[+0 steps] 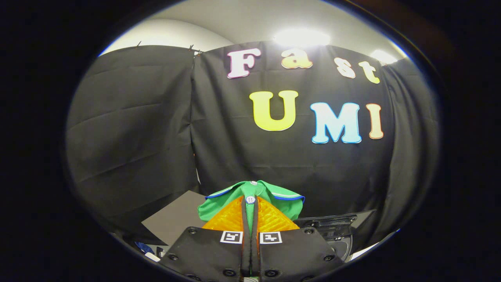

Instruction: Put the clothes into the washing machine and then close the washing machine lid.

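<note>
Green cloth, a collared garment [250, 196], sits pinched between the gripper [250, 213] fingers, jaws clamped together on it, held up above the washing machine [332, 229]; a thin grip could let it slip and land outside the drum

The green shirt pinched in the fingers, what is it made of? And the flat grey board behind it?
The green shirt, clamped between the shut fingers of the gripper, looks like soft woven or knitted cloth: it folds and droops, has a collar edged in blue and white, and small buttons. The grey board looks stiff and matt, maybe card or plastic; I cannot tell which.
</note>
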